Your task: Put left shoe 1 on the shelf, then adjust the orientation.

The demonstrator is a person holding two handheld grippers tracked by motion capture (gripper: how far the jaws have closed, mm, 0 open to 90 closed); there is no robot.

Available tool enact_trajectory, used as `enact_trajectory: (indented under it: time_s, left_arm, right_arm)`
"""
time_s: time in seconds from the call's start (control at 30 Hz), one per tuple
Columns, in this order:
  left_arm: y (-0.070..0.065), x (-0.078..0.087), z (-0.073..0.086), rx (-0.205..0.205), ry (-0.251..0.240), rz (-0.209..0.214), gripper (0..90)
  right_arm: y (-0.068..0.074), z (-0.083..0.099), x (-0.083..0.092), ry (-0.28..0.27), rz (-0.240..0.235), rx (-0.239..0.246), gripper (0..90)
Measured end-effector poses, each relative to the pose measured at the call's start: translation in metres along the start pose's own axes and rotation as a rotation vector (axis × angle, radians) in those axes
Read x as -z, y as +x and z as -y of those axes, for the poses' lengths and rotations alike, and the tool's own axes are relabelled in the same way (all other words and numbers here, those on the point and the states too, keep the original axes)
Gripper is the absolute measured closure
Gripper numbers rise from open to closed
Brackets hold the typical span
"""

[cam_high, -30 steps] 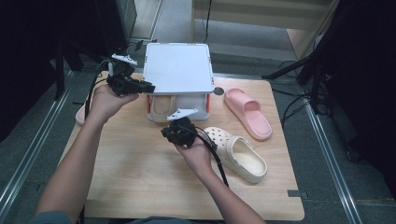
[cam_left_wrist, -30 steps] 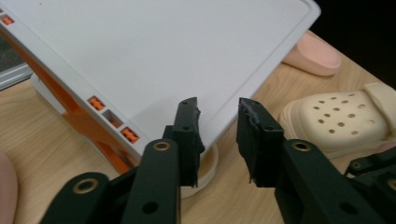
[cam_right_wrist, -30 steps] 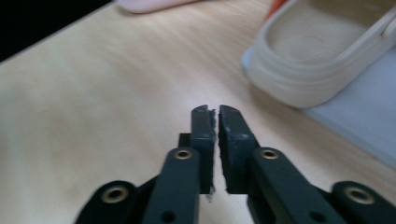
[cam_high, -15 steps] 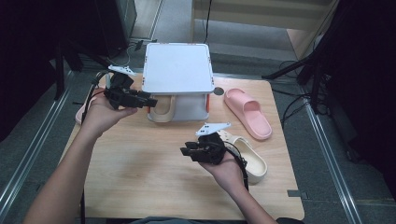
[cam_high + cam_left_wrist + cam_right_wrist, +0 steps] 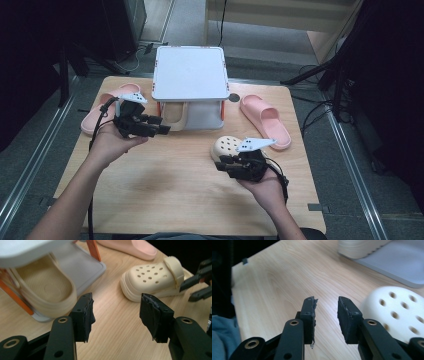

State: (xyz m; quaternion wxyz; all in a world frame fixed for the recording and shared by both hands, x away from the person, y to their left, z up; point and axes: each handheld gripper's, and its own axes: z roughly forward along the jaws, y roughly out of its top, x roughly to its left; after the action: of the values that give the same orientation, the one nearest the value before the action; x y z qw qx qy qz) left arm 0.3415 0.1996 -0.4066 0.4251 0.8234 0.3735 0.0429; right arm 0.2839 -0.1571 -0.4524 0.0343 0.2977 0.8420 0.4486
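On the counter point(image 5: 165, 200), one beige clog point(image 5: 176, 114) was seen lodged in the lower tier of the white shoe rack point(image 5: 189, 75), evidently just released. The second beige clog point(image 5: 227, 146) lay on the wood just beside the right gripper point(image 5: 222, 165), which had been drawn back from the rack. The left gripper point(image 5: 162, 125) had been opened wide, empty. The right gripper's jaws, partly parted, held nothing, so the second clog was judged next.
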Motion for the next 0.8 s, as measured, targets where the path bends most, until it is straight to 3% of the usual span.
enact_trajectory:
  time_s: [0.23,0.47,0.63,0.8]
  left_arm:
    - [-0.005,-0.010,0.020,0.003,0.018,0.023,45.9]
    - [-0.008,-0.025,0.025,-0.014,0.058,0.040,63.2]
    - [-0.009,-0.029,0.023,-0.021,0.034,0.067,80.3]
    - [-0.007,-0.031,0.023,-0.020,0.024,0.083,83.7]
  right_arm:
    - [-0.006,0.015,0.022,-0.012,0.056,-0.024,66.4]
    - [-0.010,0.028,0.047,-0.026,0.131,-0.051,66.1]
    - [-0.017,0.036,0.059,-0.030,0.177,-0.089,64.4]
    - [-0.026,0.044,0.062,-0.002,0.207,-0.123,63.9]
